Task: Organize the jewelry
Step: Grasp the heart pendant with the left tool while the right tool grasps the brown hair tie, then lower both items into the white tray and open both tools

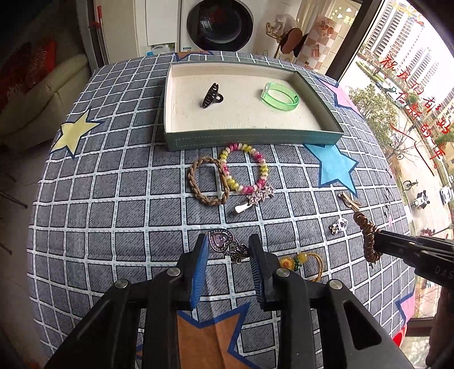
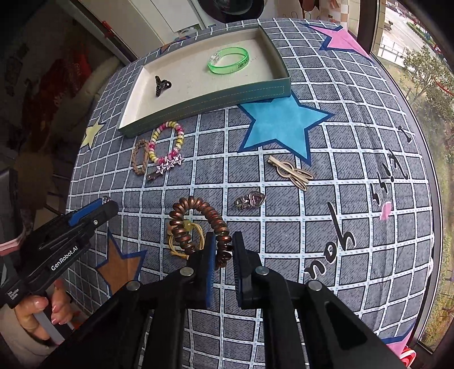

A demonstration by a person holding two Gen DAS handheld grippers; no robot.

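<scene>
A shallow teal tray (image 1: 249, 139) (image 2: 204, 105) holds a dark claw clip (image 1: 210, 95) (image 2: 161, 84) and a green bangle (image 1: 279, 95) (image 2: 229, 60). My left gripper (image 1: 227, 245) is open around a heart-shaped pink-stone brooch (image 1: 222, 243) on the cloth. My right gripper (image 2: 222, 247) (image 1: 380, 241) is shut on a brown spiral hair tie (image 2: 198, 224) (image 1: 367, 238), lifted off the cloth. A pink-yellow bead bracelet (image 1: 245, 167) (image 2: 167, 140), a braided brown band (image 1: 207, 181) (image 2: 139, 159) and a star hair clip (image 1: 255, 200) (image 2: 167, 166) lie in front of the tray.
A gold clip (image 2: 290, 170) (image 1: 349, 200), a small silver brooch (image 2: 249, 200) (image 1: 339, 225) and a yellow flower hair tie (image 1: 303, 262) (image 2: 185, 235) lie on the checked cloth (image 1: 127, 198). A window is at the right, a washing machine (image 1: 220, 24) behind the table.
</scene>
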